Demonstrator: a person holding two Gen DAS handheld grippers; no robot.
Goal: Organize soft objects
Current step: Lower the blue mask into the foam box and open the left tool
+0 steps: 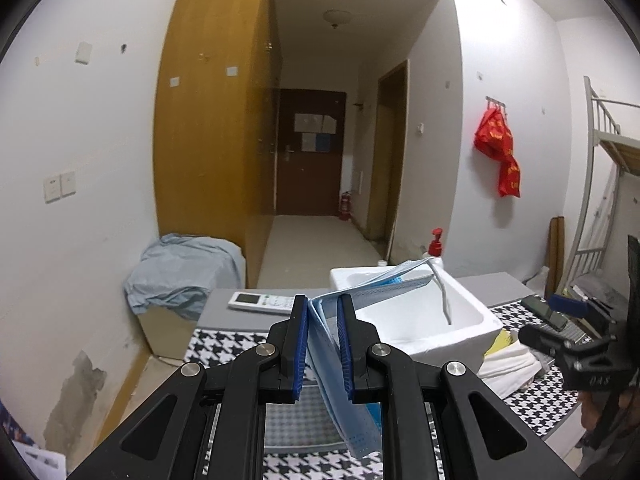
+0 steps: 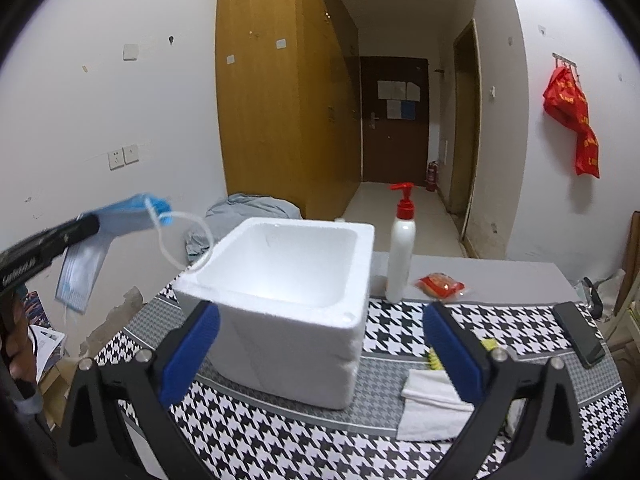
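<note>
- The left gripper [image 1: 323, 344] is clamping a blue face mask [image 1: 340, 372], which is hanging folded between its pads, up in the air just left of the foam box [image 2: 288, 304].
- The right gripper [image 2: 320, 356] is standing wide open, gripping nothing, with the box just beyond its fingers.
- A white towel [image 2: 430, 408] is lying on the houndstooth tablecloth [image 2: 500, 324], near right of the box.
- A pump bottle [image 2: 401, 248] is standing at the box's far right.
</note>
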